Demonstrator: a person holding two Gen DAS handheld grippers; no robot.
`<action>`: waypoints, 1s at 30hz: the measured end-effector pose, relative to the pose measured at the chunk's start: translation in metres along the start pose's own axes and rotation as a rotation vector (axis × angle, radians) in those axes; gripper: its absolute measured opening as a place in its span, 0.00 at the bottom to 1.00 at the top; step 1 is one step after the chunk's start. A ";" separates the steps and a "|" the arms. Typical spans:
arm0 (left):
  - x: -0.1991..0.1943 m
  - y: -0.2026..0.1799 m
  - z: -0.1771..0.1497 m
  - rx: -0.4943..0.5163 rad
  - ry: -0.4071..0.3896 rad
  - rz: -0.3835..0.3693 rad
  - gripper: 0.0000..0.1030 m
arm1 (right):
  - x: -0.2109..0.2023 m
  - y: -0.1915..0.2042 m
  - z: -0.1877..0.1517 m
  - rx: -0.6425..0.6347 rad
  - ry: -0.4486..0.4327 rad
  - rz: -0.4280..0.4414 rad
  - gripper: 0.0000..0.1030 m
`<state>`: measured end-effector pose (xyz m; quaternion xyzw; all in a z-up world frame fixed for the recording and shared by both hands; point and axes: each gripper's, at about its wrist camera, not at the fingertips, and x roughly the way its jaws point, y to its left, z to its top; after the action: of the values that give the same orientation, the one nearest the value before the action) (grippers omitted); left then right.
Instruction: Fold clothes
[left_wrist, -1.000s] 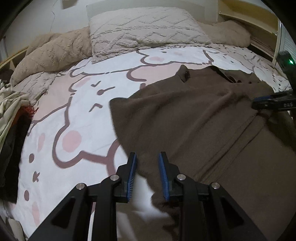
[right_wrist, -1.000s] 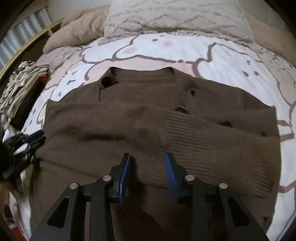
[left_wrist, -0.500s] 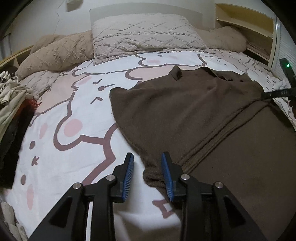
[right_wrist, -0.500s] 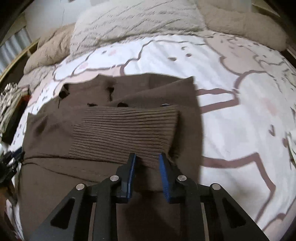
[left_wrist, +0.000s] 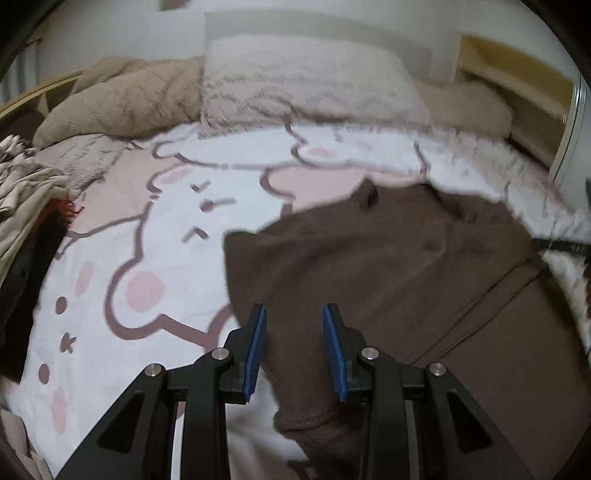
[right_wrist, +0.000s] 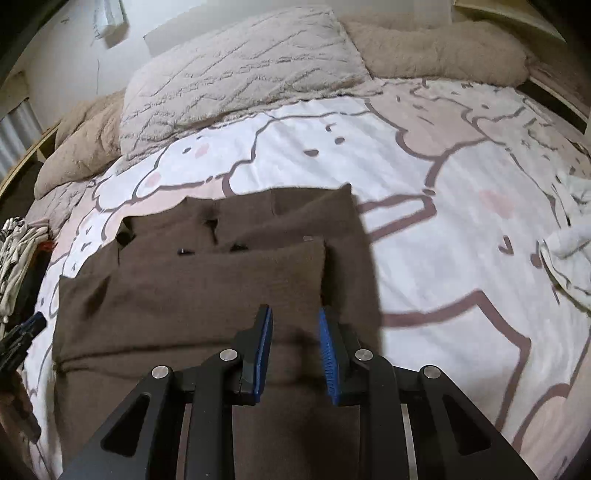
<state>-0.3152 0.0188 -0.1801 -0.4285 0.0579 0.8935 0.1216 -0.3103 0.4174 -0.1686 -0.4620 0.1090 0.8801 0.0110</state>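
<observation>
Brown cardigan (right_wrist: 207, 295) lies on the bed (right_wrist: 424, 229) beneath both empty, parted grippers: left (left_wrist: 293, 350), right (right_wrist: 293, 350).

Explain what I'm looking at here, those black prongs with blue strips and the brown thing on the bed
Those prongs are two handheld grippers, one in each of a person's hands, each with a fisheye camera looking along its fingers. One picture comes from the left gripper, the other from the right gripper. Both stand open over a brown knitted cardigan that lies partly folded on a white and pink cartoon-print bedcover; neither grips anything. A fluffy grey pillow lies at the head.
</observation>
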 end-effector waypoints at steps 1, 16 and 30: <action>0.008 -0.005 -0.003 0.023 0.028 0.015 0.30 | 0.010 0.001 -0.001 -0.012 0.030 -0.033 0.24; -0.108 0.009 -0.126 -0.189 0.228 -0.232 0.30 | -0.012 0.019 -0.011 -0.026 0.080 -0.036 0.27; -0.147 -0.036 -0.206 -0.130 0.346 -0.311 0.30 | -0.131 -0.025 -0.214 0.028 0.189 0.008 0.27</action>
<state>-0.0616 -0.0146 -0.1943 -0.5860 -0.0463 0.7790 0.2183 -0.0588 0.4090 -0.1840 -0.5425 0.1236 0.8309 0.0038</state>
